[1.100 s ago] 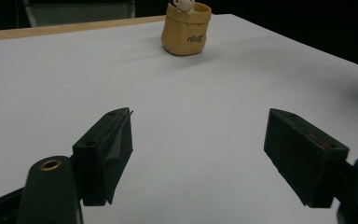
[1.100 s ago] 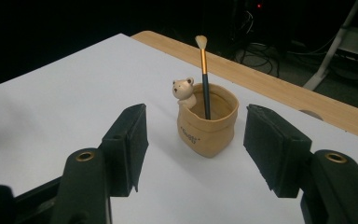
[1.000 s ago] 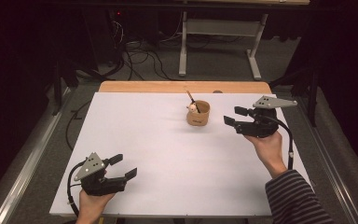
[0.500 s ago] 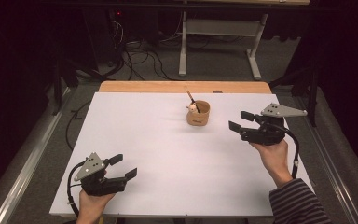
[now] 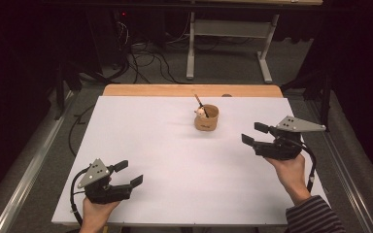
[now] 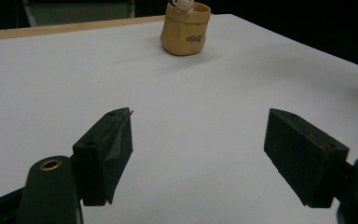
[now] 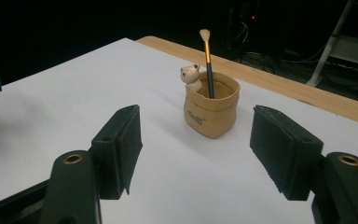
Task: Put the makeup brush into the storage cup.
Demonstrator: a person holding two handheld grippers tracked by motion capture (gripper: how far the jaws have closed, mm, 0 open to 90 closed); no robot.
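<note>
A small tan pot [image 5: 207, 118] shaped like a sack stands toward the back of the white table top [image 5: 175, 160]. A little bear figure [image 7: 191, 76] sits on its rim and a paintbrush [image 7: 208, 56] stands upright in it. My right gripper [image 5: 254, 135] hovers open to the right of the pot, jaws aimed at it, a short way off [image 7: 211, 112]. Near the front left edge my left gripper [image 5: 128, 174] rests open with nothing between its jaws. From there the pot [image 6: 185, 31] is far ahead.
A wooden strip [image 5: 189, 91] runs along the table's back edge. Behind it are cables [image 5: 141, 58] on the floor and a grey desk frame [image 5: 228, 43]. Metal rails [image 5: 24, 179] flank the table at both sides.
My right gripper has drawn back toward the front of the table and sunk lower, away from the pot. The left gripper has stayed in place.
</note>
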